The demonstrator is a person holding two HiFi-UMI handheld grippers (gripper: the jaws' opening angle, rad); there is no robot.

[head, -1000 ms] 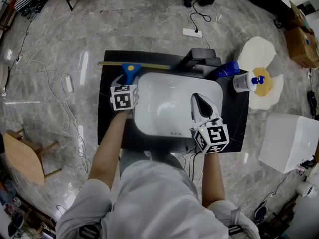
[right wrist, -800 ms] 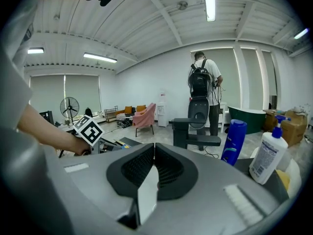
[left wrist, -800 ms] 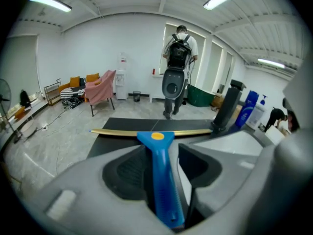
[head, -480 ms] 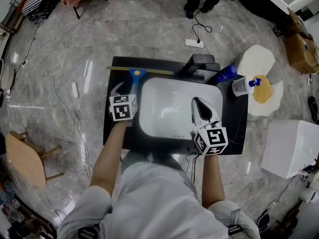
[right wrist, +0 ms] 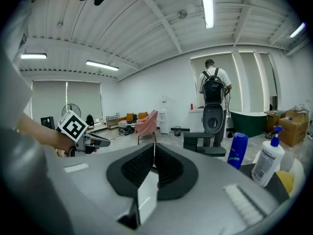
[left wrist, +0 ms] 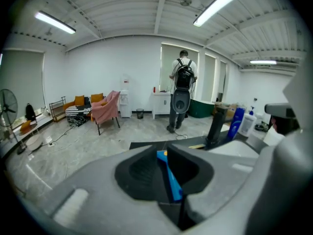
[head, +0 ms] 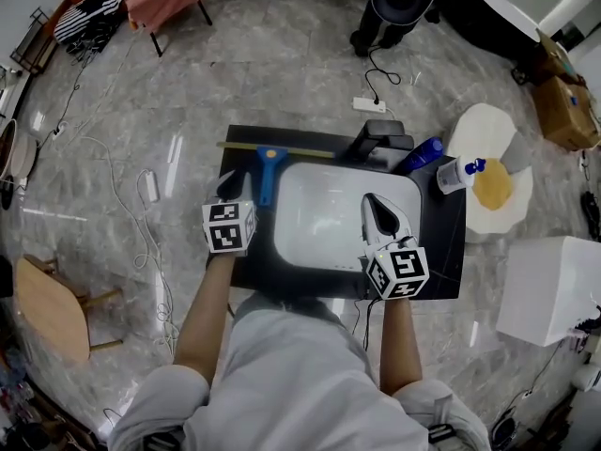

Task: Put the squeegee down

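Lying flat on the mat (head: 441, 242), the squeegee (head: 269, 171) rests by the basin's (head: 333, 219) left rim, blade along the mat's far edge. The left gripper (head: 231, 186) hovers just beside the handle, apart from it; its jaws have just been closing to a narrow gap and grip nothing, blue handle showing beyond. The right gripper (head: 375, 203) hangs over the basin, jaws together, empty

Head view looks steeply down; both gripper views face outward, low — sharing the blue bottle (left wrist: 238, 123).
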